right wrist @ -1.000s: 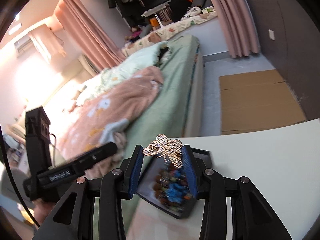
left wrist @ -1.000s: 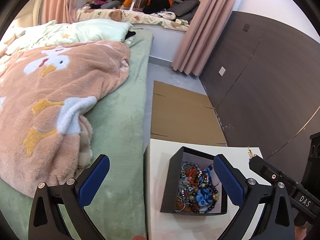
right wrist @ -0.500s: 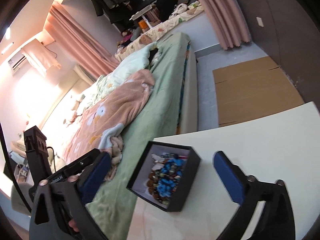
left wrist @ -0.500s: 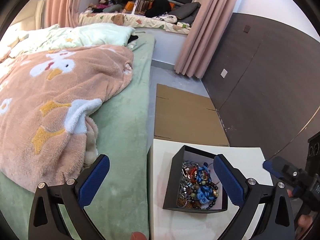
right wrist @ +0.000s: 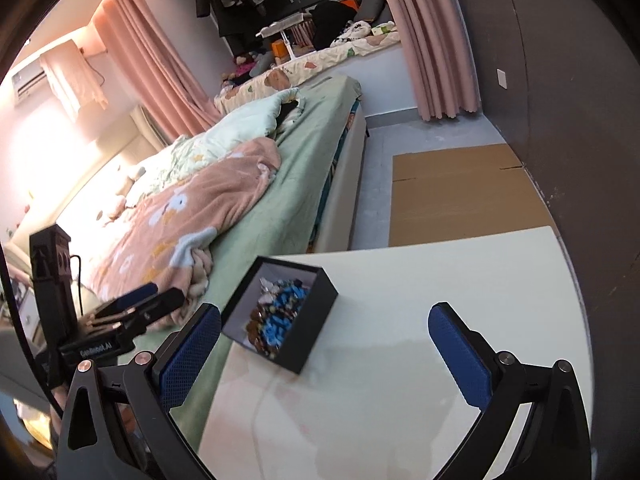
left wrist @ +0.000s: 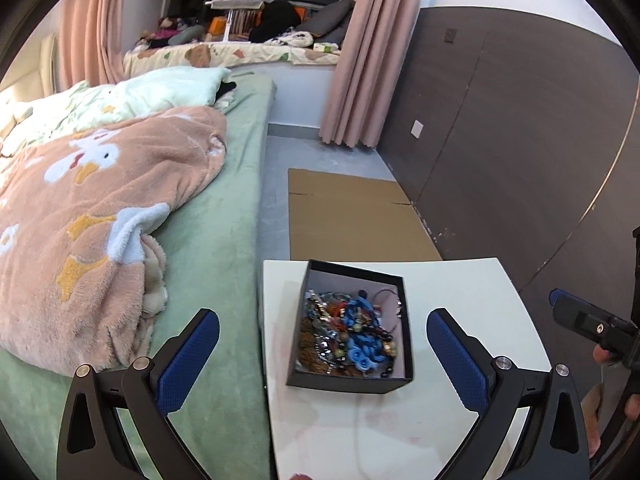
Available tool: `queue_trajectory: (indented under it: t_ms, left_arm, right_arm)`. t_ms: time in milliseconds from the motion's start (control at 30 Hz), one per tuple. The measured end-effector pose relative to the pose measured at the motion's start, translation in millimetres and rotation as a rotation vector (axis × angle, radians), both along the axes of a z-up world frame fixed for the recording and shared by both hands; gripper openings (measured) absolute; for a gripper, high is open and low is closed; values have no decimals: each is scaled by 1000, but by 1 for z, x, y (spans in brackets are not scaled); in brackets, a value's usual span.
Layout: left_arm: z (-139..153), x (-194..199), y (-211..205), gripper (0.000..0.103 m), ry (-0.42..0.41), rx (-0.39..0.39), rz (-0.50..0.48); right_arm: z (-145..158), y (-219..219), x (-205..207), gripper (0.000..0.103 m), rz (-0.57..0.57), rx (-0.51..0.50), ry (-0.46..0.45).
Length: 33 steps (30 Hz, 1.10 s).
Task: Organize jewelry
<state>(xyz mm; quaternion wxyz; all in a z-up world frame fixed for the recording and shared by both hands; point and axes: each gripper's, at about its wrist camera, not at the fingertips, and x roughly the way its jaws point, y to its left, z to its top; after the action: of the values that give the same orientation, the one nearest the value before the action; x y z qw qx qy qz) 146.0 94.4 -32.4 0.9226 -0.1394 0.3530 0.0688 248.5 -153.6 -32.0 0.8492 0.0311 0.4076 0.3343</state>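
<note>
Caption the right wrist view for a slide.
Open right gripper above the white table, empty, with the black box of beaded jewelry ahead beside the bed.

A box [left wrist: 348,380] of jewelry [left wrist: 348,332] sits on the desk [left wrist: 460,300], near its left edge; the bed [left wrist: 224,240] lies left, cardboard [left wrist: 352,216] on the floor behind.
</note>
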Motion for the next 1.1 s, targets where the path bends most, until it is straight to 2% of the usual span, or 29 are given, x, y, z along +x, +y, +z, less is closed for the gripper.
queue_trajectory:
  t_ms: [133,300,433,767,1100]
  left_arm:
    - [2,-5,-15,103,-16,23,-15]
    - [3,-12,-31,103,-45,27,-50]
    - [5,-17,-46,103,-66,63,-75]
    - [0,-26,-62,103,-50,84,-83]
    - [-3,-32,-65,103,-46,71,-83]
  right_arm:
    - [4,-14,-10,103,-32,-43,-33]
    - [9,-31,-21,103,-56,-48,-51]
    - [12,-42,-30,103,-61,-64,-68]
    - [5,-62,-43,103,-85,-79,-53]
    - [7,-62,-50,103,-84,-90,-61]
